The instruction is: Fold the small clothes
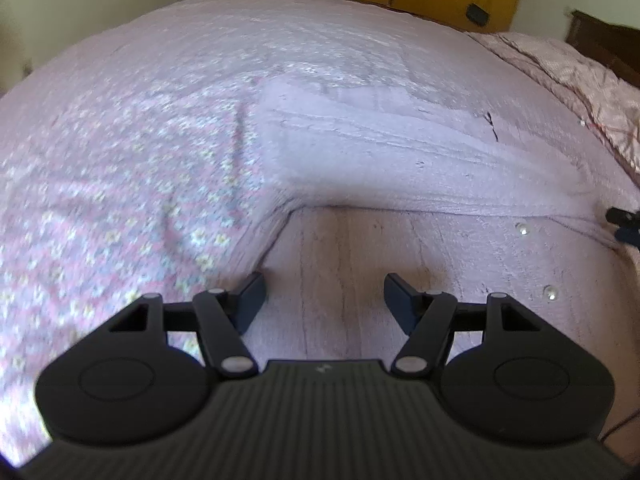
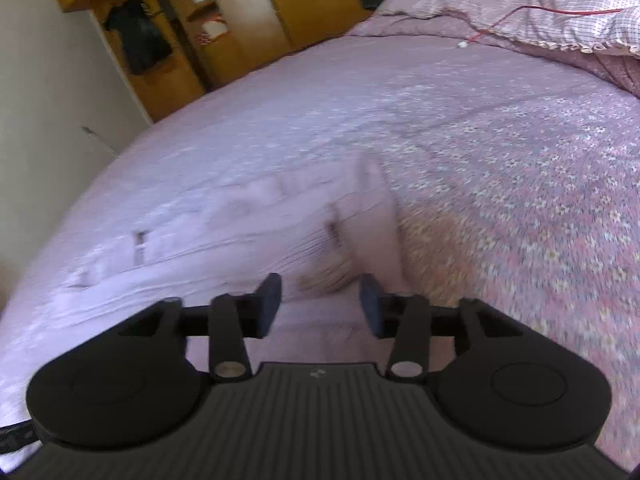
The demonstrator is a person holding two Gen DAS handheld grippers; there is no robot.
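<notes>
A pale pink garment (image 1: 400,168) lies spread on the bed, with small shiny buttons (image 1: 522,230) near its right side. My left gripper (image 1: 324,300) is open and empty, just above a flat part of the garment near a folded edge. In the right wrist view the same garment (image 2: 248,232) shows a waistband with belt loops and a corner standing up. My right gripper (image 2: 320,304) is open and empty, right over that end of the garment. The tip of the other gripper (image 1: 624,224) shows at the right edge of the left wrist view.
The bed has a pink floral sheet (image 1: 100,208) (image 2: 540,220). A pink quilt or pillow (image 2: 560,4) with a red cable (image 2: 560,11) lies at the head of the bed. A wooden wardrobe (image 2: 224,20) stands beyond the bed.
</notes>
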